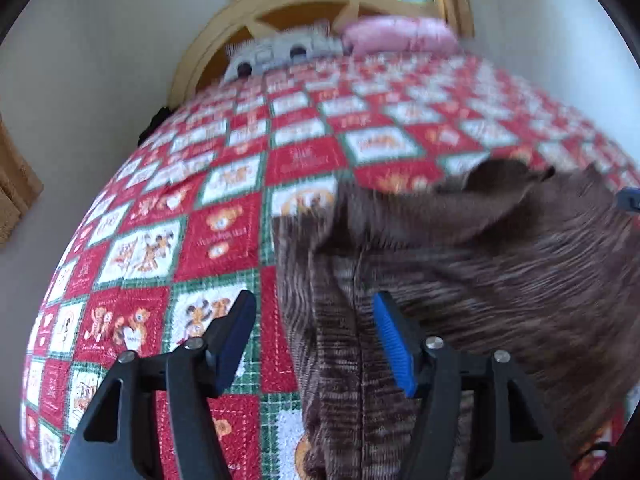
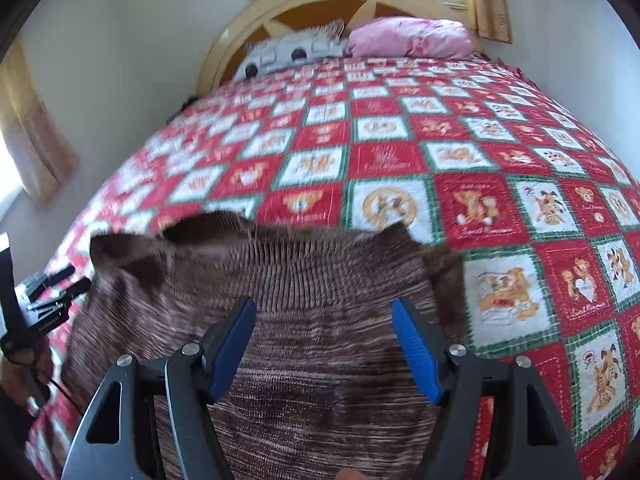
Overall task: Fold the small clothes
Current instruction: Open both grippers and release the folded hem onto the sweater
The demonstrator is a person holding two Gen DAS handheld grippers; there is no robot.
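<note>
On the red-and-white patchwork quilt, brown ribbed knit sweater lies flat. Both grippers, left and right, gape wide, empty. Pinch matching edges evenly.

Brown-and-white marled knit garment on red, white and green teddy-bear-patterned checked quilt; pink pillow.

Ahead of my grippers the quilt lies open up to two pillows; only the brown sweater blocks the near side.
</note>
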